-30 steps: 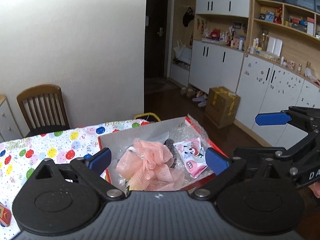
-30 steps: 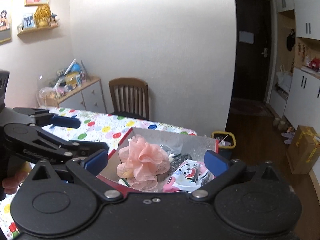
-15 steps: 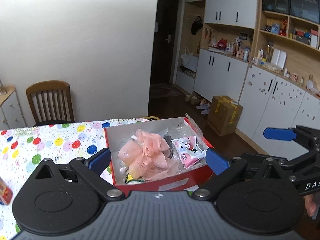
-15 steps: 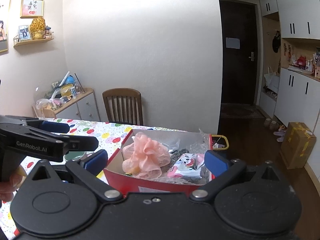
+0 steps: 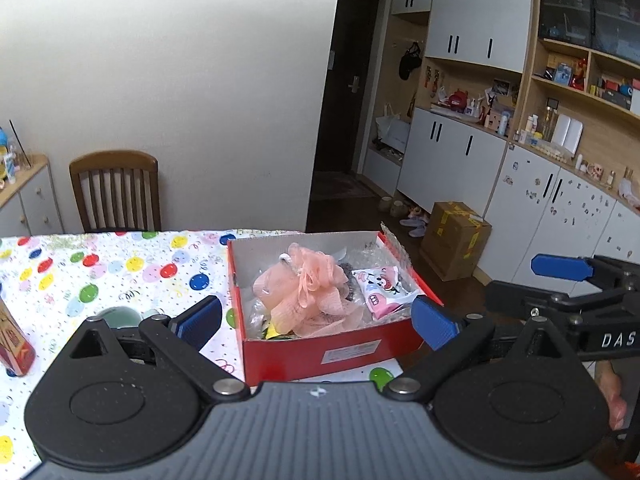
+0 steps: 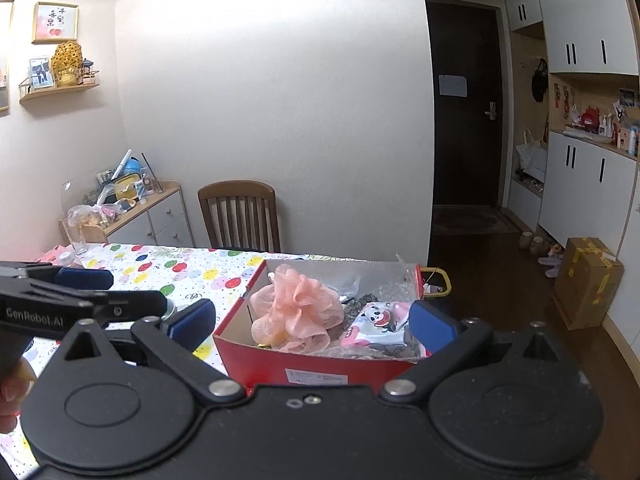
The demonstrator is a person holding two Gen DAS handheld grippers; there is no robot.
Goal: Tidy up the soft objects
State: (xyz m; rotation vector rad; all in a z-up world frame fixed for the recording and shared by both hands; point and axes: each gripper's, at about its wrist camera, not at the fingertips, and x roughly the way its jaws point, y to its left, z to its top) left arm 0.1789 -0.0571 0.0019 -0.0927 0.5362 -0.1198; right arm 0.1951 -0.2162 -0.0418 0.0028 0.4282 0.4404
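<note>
Left wrist view first: the left gripper (image 5: 316, 322) has its blue pads spread wide with nothing between them, hovering on the near side of the red box (image 5: 328, 354). That box sits at the right end of the table (image 5: 120, 276), which has a balloon-print cloth on it. Inside the box there's a pink bath pouf (image 5: 310, 288) toward the left-middle, with a pink panda packet (image 5: 382, 286) just to its right and some bubble wrap (image 5: 376, 256) at the far right corner. The right gripper (image 5: 560, 268) pokes in from the right edge, off past the box, and from this angle I can't tell its state. A wooden chair (image 5: 116, 192) stands at the table's far side, and a cardboard box (image 5: 456, 240) is on the floor by the cabinets.

Right wrist view: the right gripper (image 6: 312, 322) is also wide open and empty, framing the red box (image 6: 316, 368) from the near side. The pouf (image 6: 298, 310) is left in the box, with the panda packet (image 6: 376, 324) to its right. The left gripper (image 6: 80, 280) reaches in over the table from the left.
</note>
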